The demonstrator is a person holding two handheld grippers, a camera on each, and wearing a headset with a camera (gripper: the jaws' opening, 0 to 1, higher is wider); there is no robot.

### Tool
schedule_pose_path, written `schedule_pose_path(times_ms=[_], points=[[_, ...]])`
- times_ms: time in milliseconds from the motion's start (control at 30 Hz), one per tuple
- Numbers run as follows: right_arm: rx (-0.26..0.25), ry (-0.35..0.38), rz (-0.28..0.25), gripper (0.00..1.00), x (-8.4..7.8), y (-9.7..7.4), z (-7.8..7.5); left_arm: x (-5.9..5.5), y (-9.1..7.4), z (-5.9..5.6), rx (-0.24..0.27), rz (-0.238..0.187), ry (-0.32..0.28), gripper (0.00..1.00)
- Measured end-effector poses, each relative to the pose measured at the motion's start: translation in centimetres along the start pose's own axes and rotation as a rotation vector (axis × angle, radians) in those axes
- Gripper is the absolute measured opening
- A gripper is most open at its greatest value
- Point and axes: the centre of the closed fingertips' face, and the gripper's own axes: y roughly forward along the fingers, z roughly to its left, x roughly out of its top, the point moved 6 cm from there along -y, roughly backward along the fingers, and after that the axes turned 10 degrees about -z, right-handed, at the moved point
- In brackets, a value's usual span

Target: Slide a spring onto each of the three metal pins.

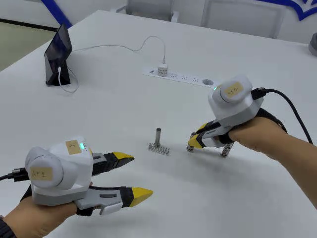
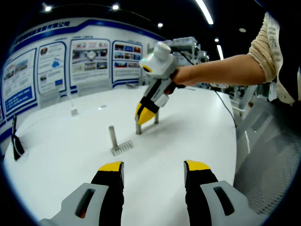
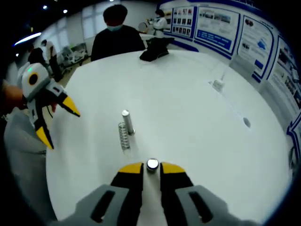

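Note:
A bare metal pin (image 1: 158,136) stands mid-table with a loose spring (image 1: 159,148) lying at its base; both also appear in the left gripper view as the pin (image 2: 113,137) and spring (image 2: 123,148). To their right stand two pins wearing springs, one (image 1: 190,144) nearer the bare pin and one (image 1: 227,149) further right. My right gripper (image 1: 194,143) is shut on the nearer one, whose top (image 3: 152,164) shows between the jaws. My left gripper (image 1: 132,176) hovers open and empty near the table's front left, well short of the bare pin.
A white power strip (image 1: 178,77) with a plugged charger (image 1: 162,69) and cable lies at the back. A dark tablet on a stand (image 1: 58,54) sits far left. A person in dark clothes (image 3: 117,33) stands across the table.

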Motion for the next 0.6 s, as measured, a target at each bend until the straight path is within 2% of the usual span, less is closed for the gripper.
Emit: schedule_pose_path(times_ms=[333,600], points=[[-0.009,0.002,-0.003,0.15,-0.5,-0.9,0.4,0.3,0.0,0.0,0.003,-0.002,0.009,0.52],[-0.009,0.015,-0.004,0.15,-1.5,-1.5,0.9,0.5,-0.1,-0.1,0.003,-0.002,0.015,0.52]])
